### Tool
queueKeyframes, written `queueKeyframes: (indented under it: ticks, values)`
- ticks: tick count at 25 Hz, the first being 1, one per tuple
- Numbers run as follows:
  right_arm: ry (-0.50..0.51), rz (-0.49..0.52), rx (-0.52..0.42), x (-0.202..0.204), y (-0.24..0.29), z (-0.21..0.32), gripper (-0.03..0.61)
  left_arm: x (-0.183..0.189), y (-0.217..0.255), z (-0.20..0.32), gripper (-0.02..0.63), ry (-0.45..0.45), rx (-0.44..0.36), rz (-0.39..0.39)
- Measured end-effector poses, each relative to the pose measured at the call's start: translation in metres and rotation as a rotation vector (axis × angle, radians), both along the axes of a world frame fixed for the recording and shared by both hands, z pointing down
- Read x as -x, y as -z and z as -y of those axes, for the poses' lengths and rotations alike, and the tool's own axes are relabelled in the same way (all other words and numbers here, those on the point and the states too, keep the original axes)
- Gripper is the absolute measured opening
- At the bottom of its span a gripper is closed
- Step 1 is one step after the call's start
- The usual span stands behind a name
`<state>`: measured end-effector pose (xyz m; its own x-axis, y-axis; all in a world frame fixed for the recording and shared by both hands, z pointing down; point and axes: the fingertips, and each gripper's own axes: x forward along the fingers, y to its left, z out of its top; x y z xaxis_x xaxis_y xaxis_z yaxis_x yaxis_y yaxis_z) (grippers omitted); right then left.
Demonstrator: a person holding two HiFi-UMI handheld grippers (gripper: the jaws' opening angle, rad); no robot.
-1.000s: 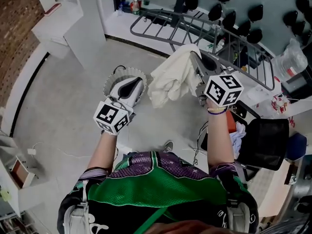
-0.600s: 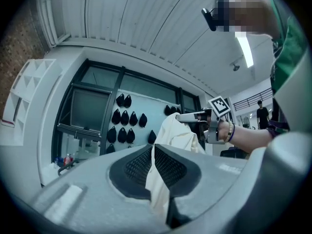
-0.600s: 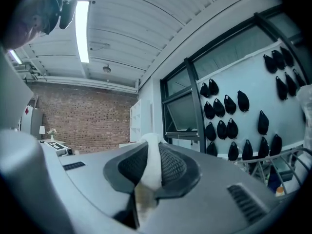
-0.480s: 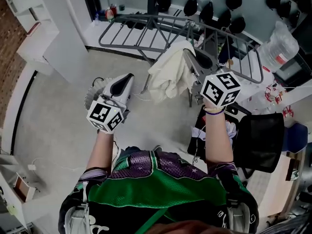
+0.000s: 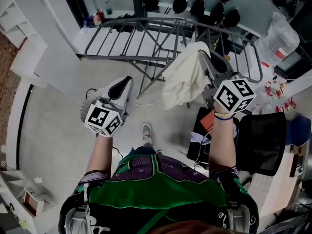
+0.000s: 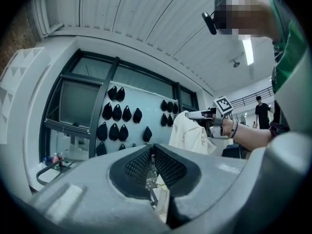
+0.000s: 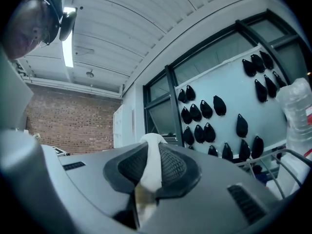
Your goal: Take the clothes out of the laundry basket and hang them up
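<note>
Just short of drying rack, near side:
- Your right tongs clamped on fold of white garment; jaws parted only by cloth between them.
- Rest of garment hangs off tong tip, over rack's near rail, right half.
- Your left tongs closed, nothing between jaws; off rack's near-left corner, well apart from garment.
- Rack rails run away from you; long side lies across your front.
- Right hand nearer rack. Judgement: lay cloth across rails; left tongs free to spread it.

You have soft, matt cream cloth in your right gripper, matt grey plastic with dimpled black pads, near a smooth grey metal rack.
</note>
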<state>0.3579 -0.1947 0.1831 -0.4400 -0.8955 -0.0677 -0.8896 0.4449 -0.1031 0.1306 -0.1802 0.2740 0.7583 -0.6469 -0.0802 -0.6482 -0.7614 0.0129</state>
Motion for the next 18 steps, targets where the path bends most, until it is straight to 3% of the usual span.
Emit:
queueKeyframes:
  ticks: [9, 18]
  values:
    - [-0.109, -0.029, -0.033, -0.041, 0.04, 0.09, 0.054, -0.042, 0.006, 0.124, 0.02, -0.084, -0.033, -0.024]
    - [-0.191, -0.082, -0.043, -0.049, 0.06, 0.166, 0.054, -0.06, 0.009, 0.193, 0.02, -0.149, -0.034, -0.079]
